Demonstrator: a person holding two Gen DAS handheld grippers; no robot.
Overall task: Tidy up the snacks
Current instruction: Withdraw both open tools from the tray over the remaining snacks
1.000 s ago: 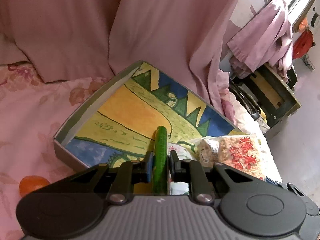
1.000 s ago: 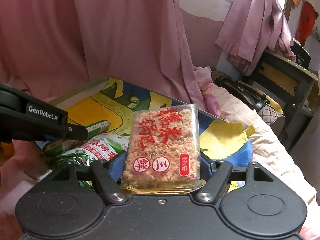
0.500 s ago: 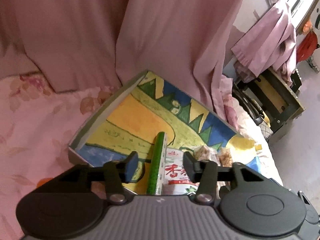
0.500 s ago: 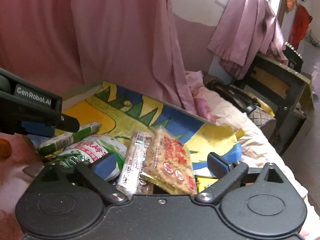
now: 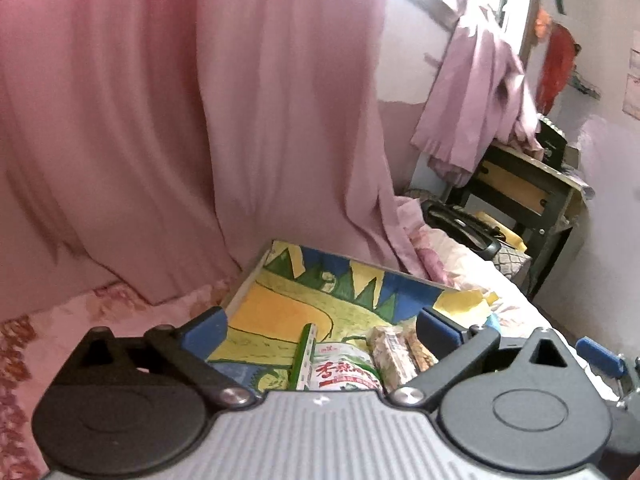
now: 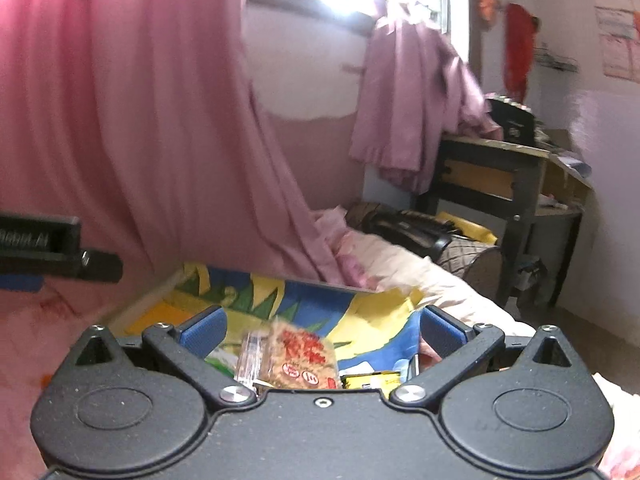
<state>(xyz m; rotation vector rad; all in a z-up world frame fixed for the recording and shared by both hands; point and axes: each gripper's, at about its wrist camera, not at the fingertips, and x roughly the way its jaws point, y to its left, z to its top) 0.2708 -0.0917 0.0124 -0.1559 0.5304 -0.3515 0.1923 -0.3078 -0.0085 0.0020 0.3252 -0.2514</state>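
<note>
Snack packets [image 5: 384, 354] lie in painted tray [image 5: 280, 300] under both spread, just-opened, empty tongs [image 5: 322, 324].

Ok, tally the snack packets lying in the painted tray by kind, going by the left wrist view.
Thin green stick packet: 1
Green-and-white bag: 1
Clear rice-cracker packs: 2
Total: 4
</note>
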